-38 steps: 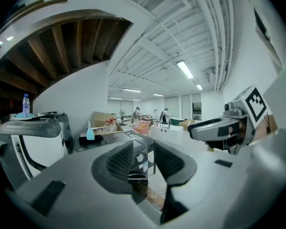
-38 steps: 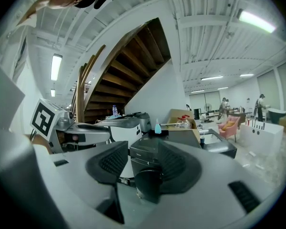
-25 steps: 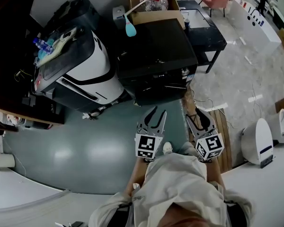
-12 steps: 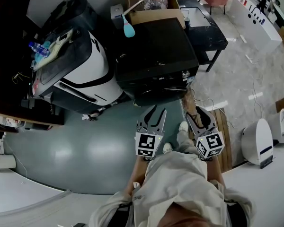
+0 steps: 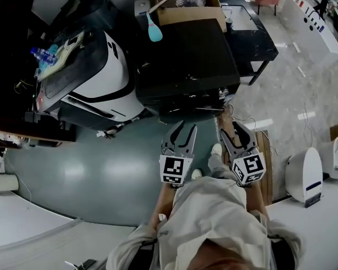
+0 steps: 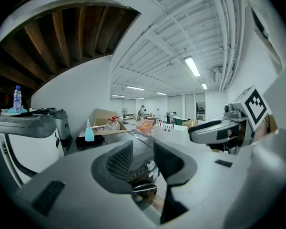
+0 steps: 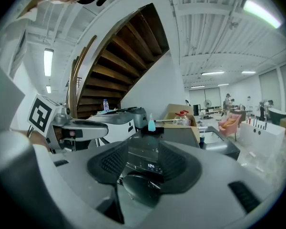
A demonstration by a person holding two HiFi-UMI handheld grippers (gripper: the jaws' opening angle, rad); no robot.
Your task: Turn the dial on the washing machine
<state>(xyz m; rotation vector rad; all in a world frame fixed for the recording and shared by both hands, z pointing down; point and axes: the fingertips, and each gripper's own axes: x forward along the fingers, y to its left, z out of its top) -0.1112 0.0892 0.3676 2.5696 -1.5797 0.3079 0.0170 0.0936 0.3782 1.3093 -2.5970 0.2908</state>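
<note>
**A:** Eyes on the dial [image 6: 150,165]. It's a small, pale, round knob on the front panel of the black washing machine [image 5: 186,55], just above the round glassy door [image 6: 144,194].

**B:** And the left gripper [image 6: 144,157]?

**A:** Aimed right at it! The dial sits framed in the gap between its jaws, but well beyond them, so there's no contact. The jaws are spread, with nothing between them.

**B:** Right gripper [image 7: 145,159]?

**A:** Just beside the left, on the same heading. Its jaws are clenched close and hold nothing. Only a slim slot shows between the pads, and through it you catch the washer's lit display [image 7: 151,166].

**B:** Shapes, textures?

**A:** The washer is boxy with a flat matte-black top, and a teal bottle [image 5: 154,34] stands toward the back of it. Both grippers have ribbed dark pads and smooth pale-grey bodies, each with a black-and-white marker cube. Underneath is a glossy grey-green floor [image 5: 96,173].

**B:** Pose?

**A:** Both are held out in front of the person's beige top [image 5: 214,218], side by side. They're nearly level with a slight downward tip, cubes facing up, pointing at the washer's front.
</note>
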